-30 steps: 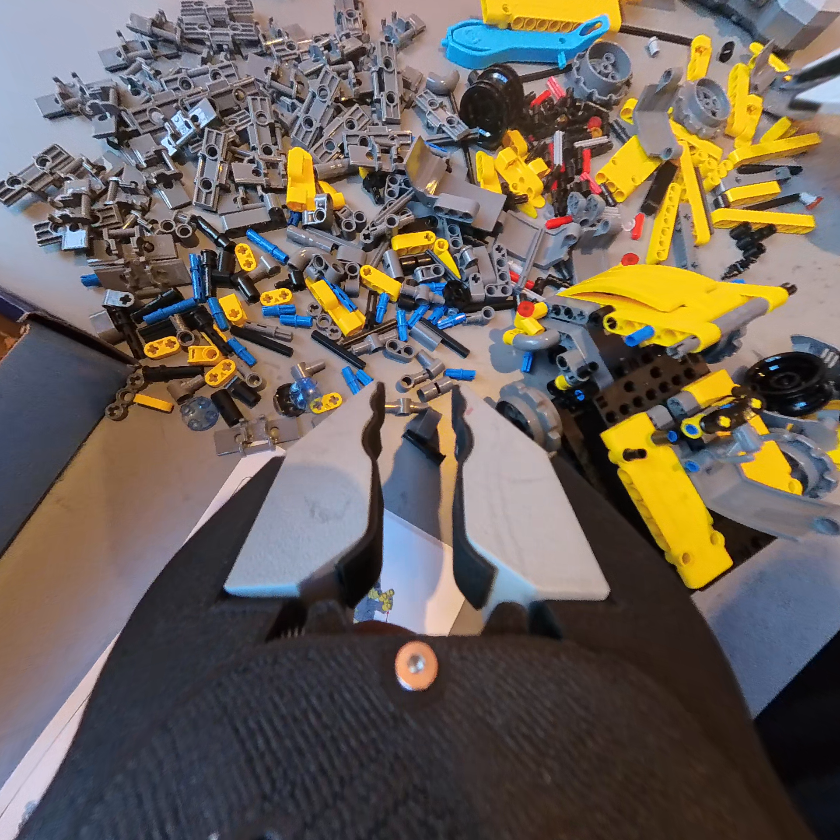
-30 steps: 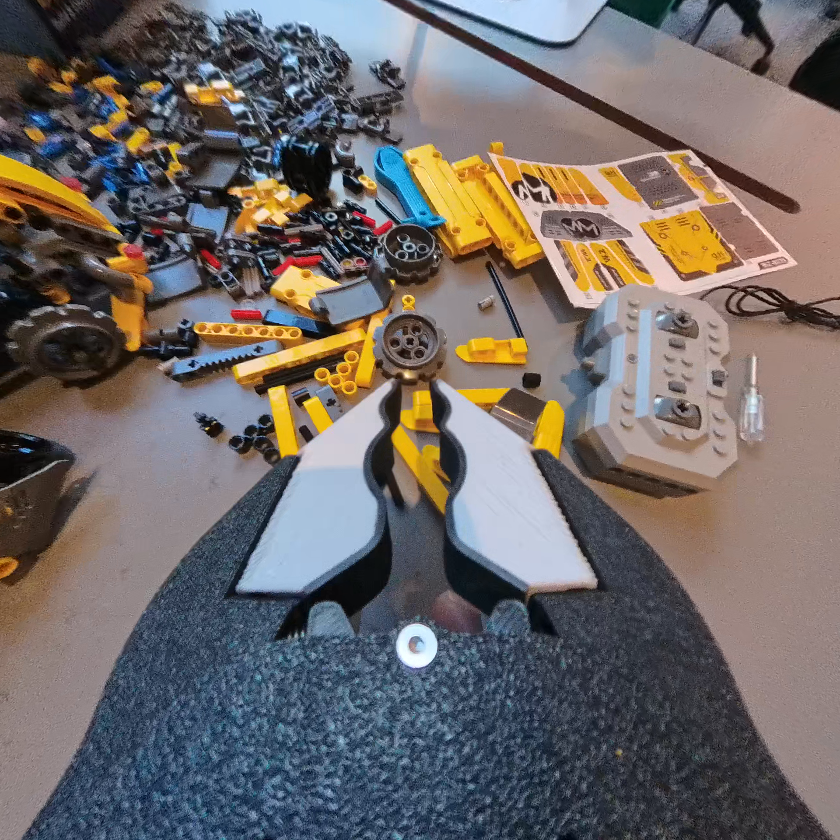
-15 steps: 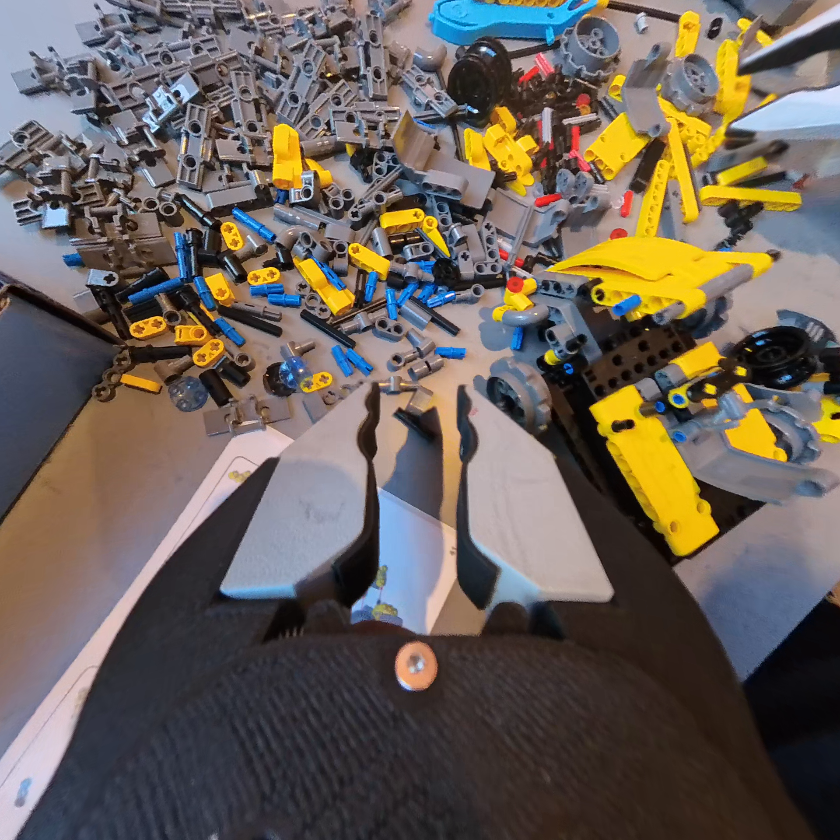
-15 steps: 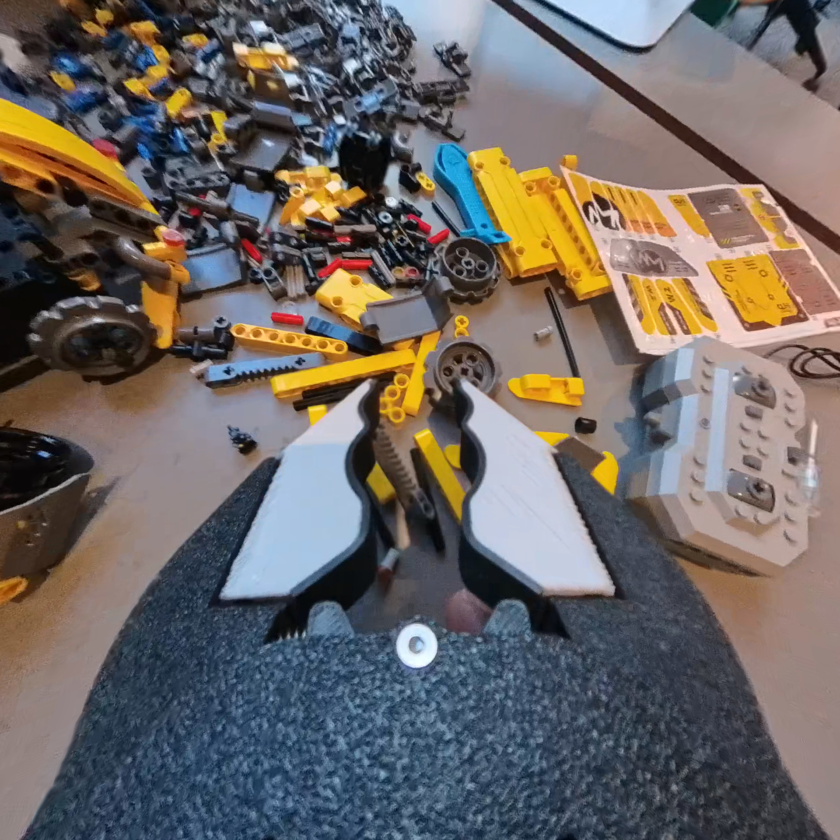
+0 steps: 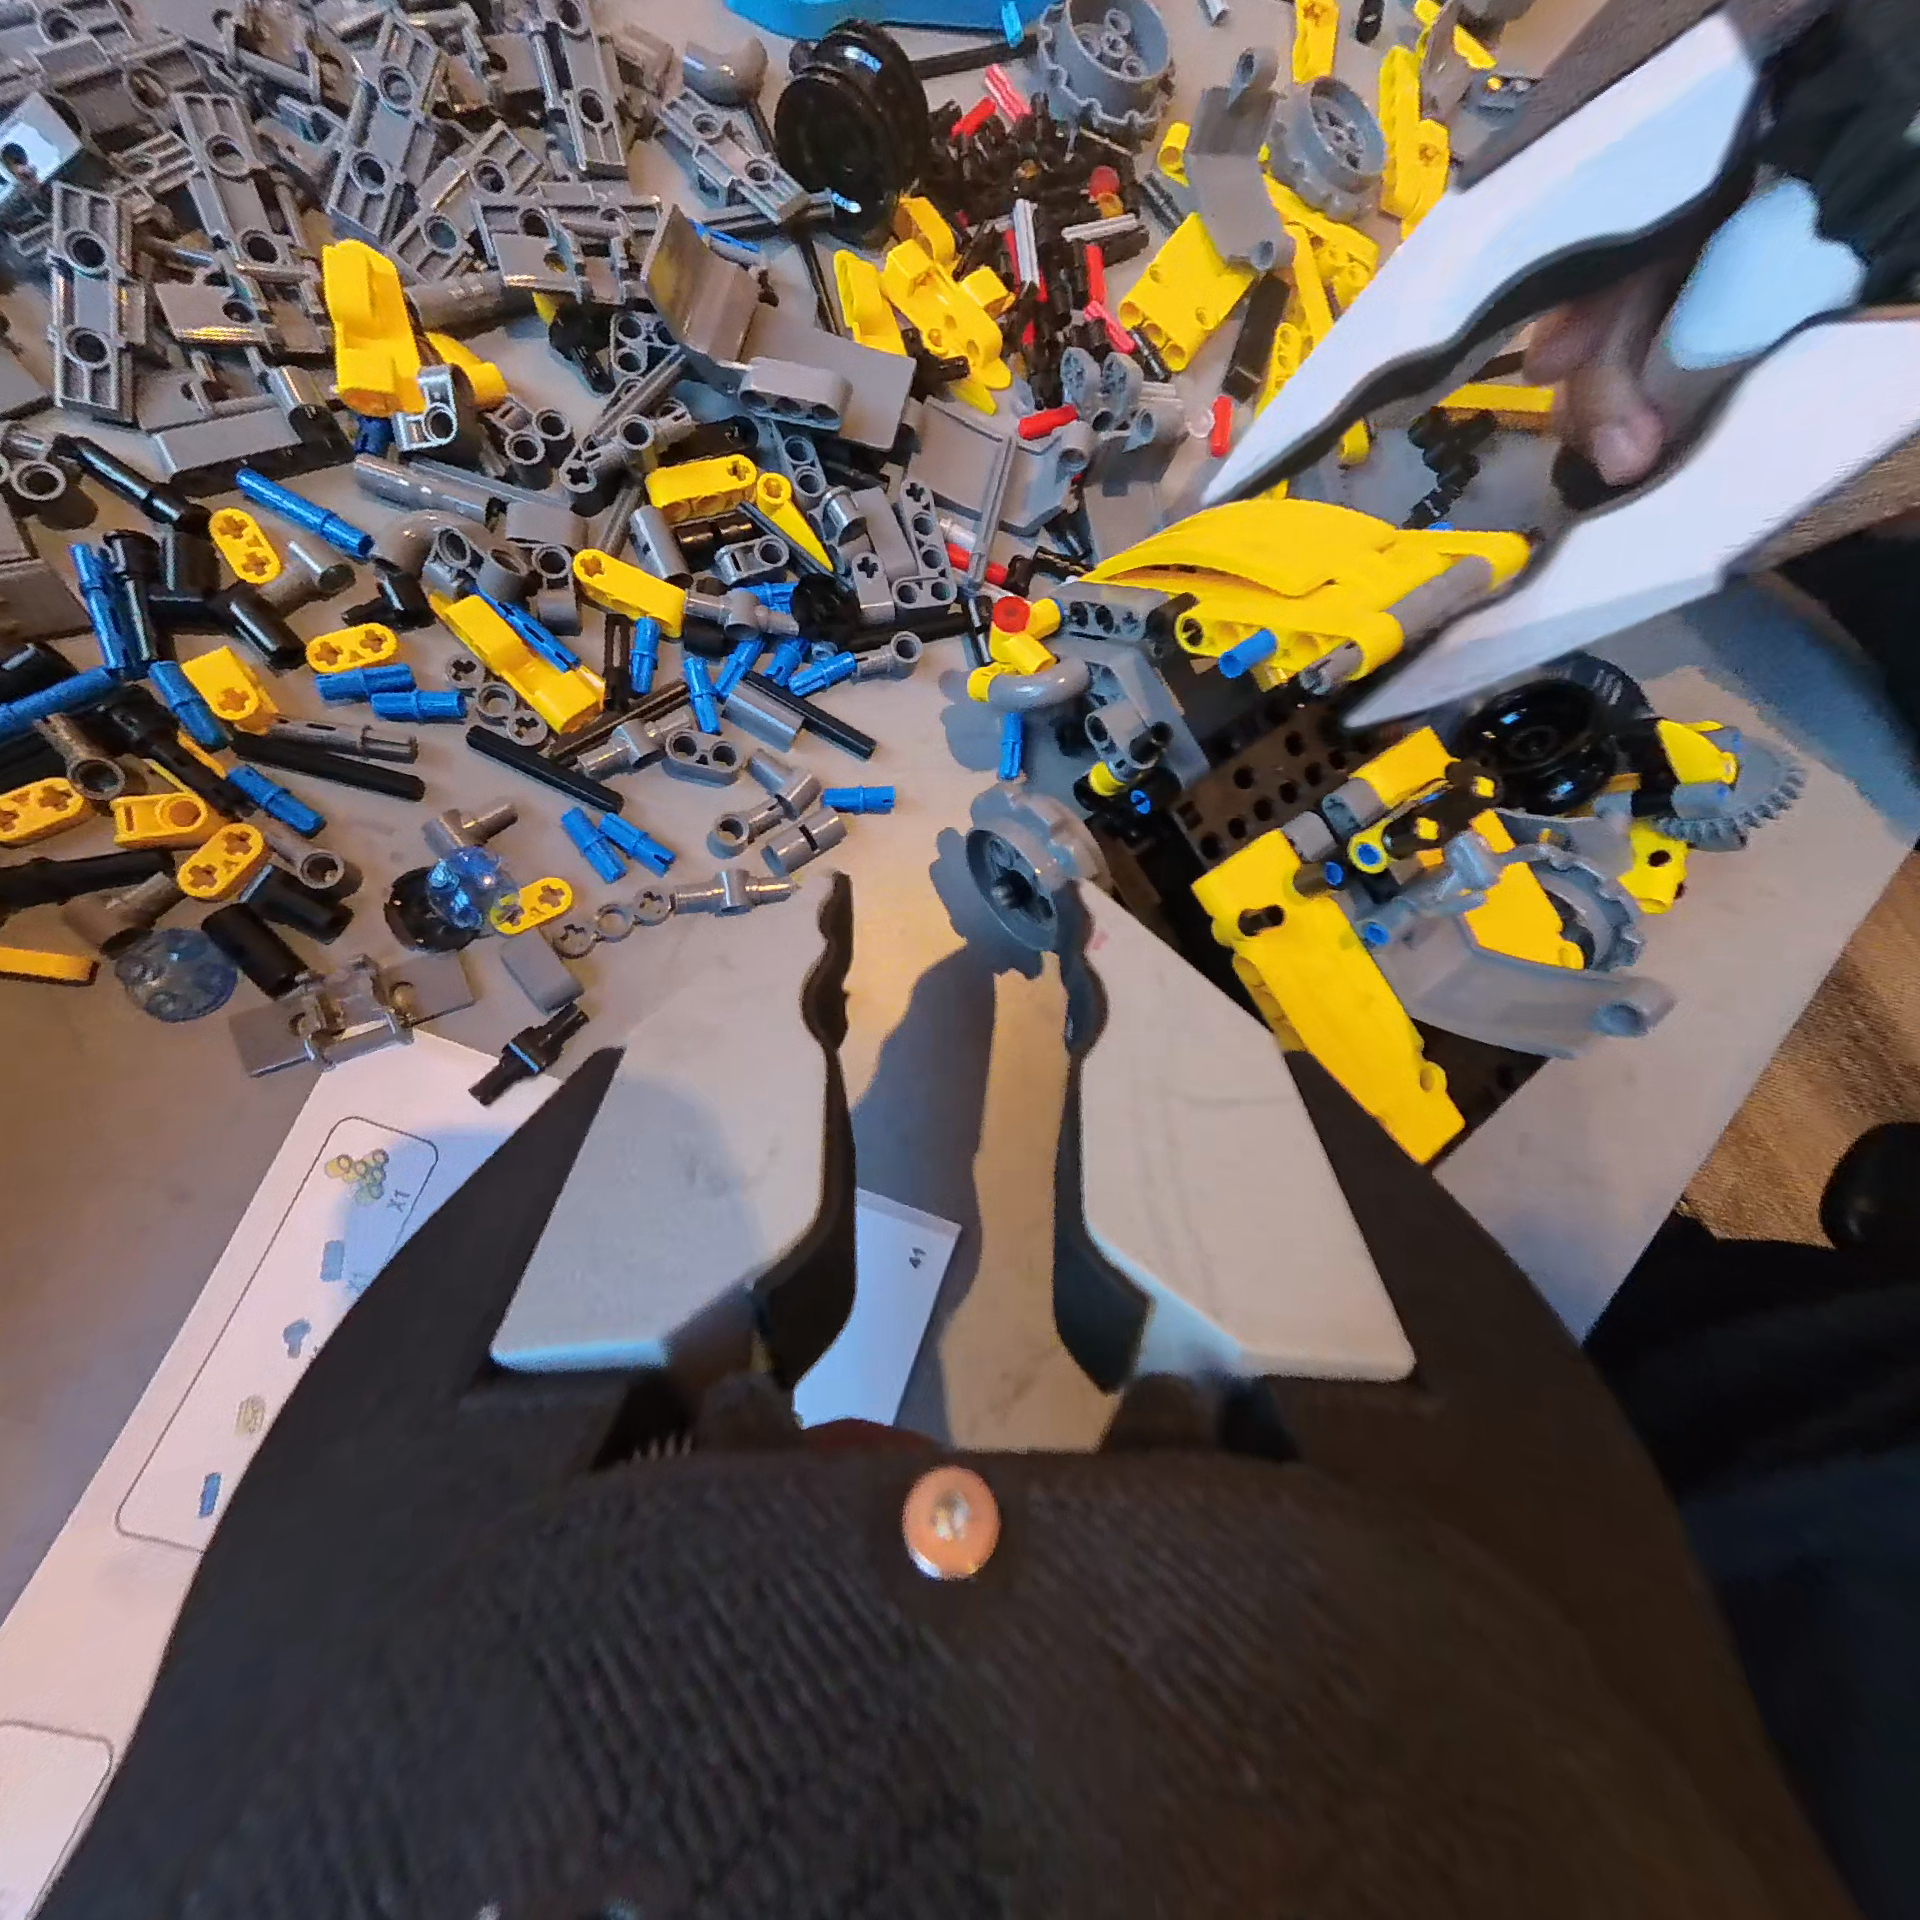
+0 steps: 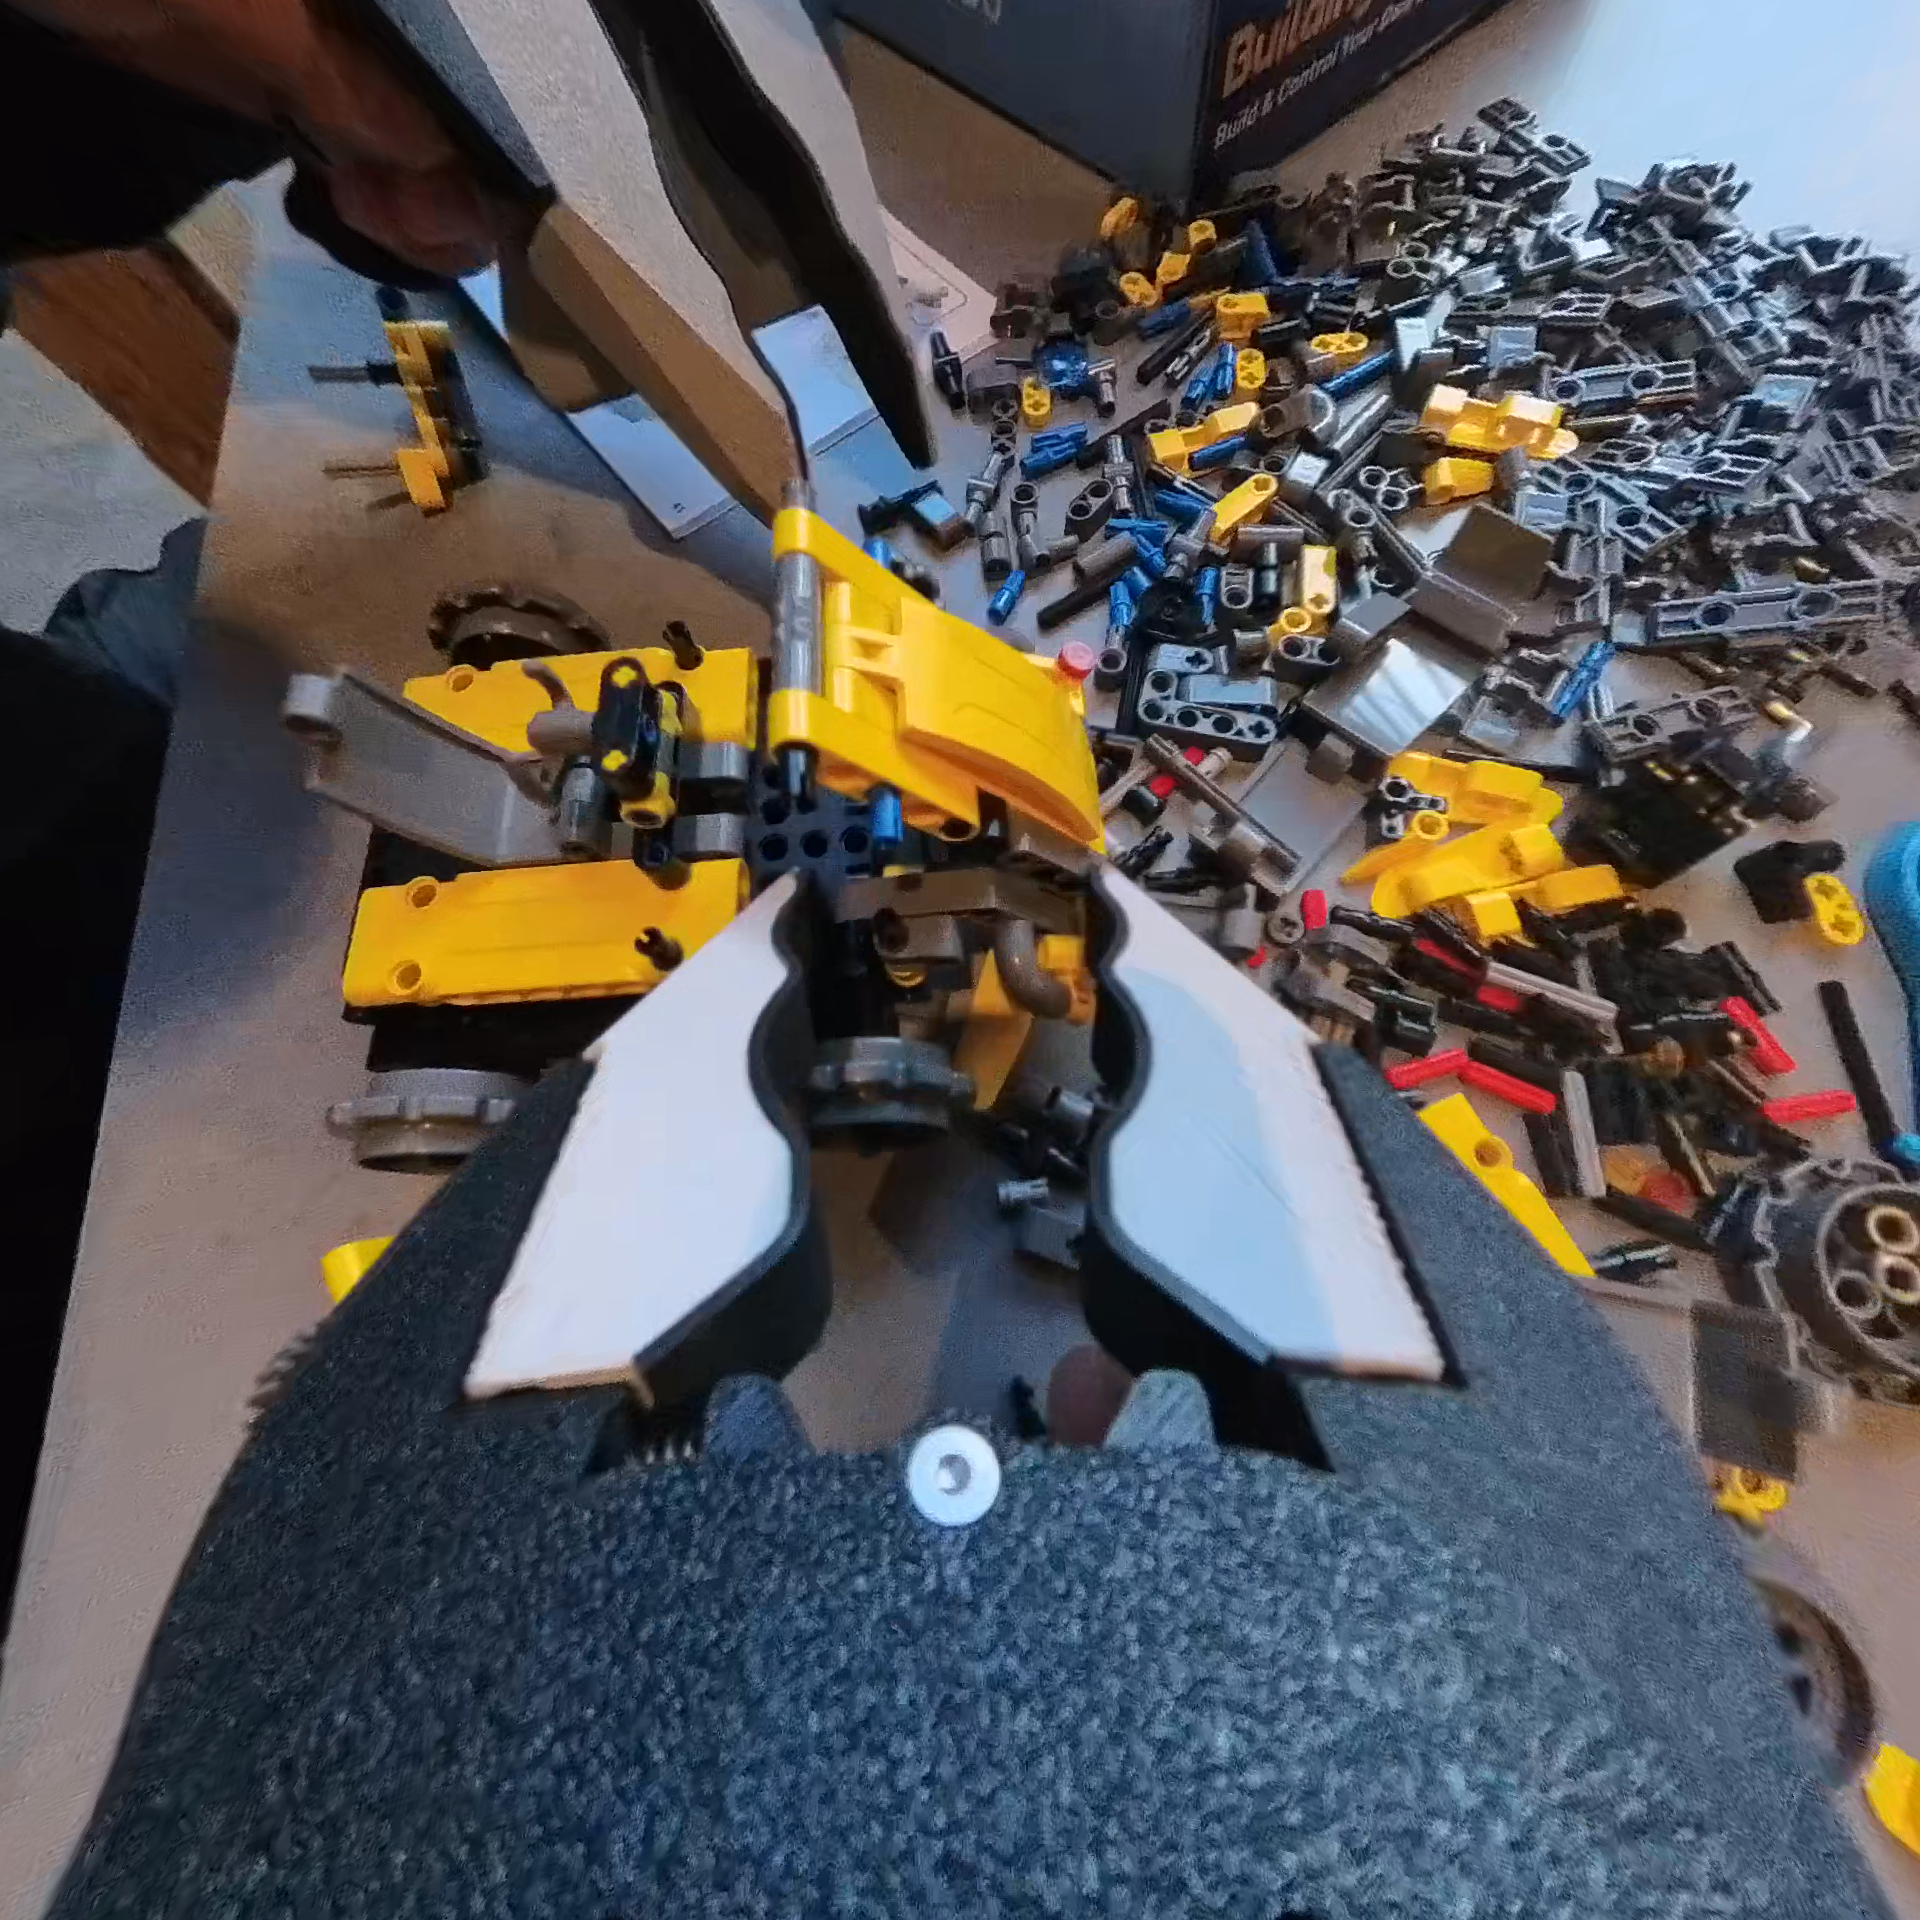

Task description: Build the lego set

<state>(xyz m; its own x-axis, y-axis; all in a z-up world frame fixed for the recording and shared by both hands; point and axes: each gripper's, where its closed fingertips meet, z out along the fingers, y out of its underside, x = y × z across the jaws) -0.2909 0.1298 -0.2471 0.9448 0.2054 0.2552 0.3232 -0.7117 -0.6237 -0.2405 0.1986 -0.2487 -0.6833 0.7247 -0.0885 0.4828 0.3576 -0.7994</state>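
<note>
A partly built yellow, black and grey model vehicle (image 5: 1330,935) stands on the grey table near its right edge. It also shows in the right wrist view (image 6: 540,925). My right gripper (image 6: 945,883) is open, with its jaws on either side of the model's front, just below the yellow curved panel (image 6: 935,686). In the left wrist view the right gripper (image 5: 1283,613) reaches in from the upper right over that panel (image 5: 1278,566). My left gripper (image 5: 951,925) is open and empty above bare table. Its right fingertip is close to the model's grey sprocket wheel (image 5: 1013,883). The left gripper (image 6: 842,468) also shows beyond the model.
A wide pile of loose grey, blue, yellow and black parts (image 5: 520,416) covers the table to the left of the model. A white instruction sheet (image 5: 312,1247) lies under my left gripper. A dark box (image 6: 1247,83) stands at the far side. The table edge (image 5: 1662,1143) runs close to the model. There is about 9 cm between the tips of the two grippers.
My right gripper has swung left from the yellow beams and grey block to the model and opened wider. My left gripper has shifted slightly right and opened a little more.
</note>
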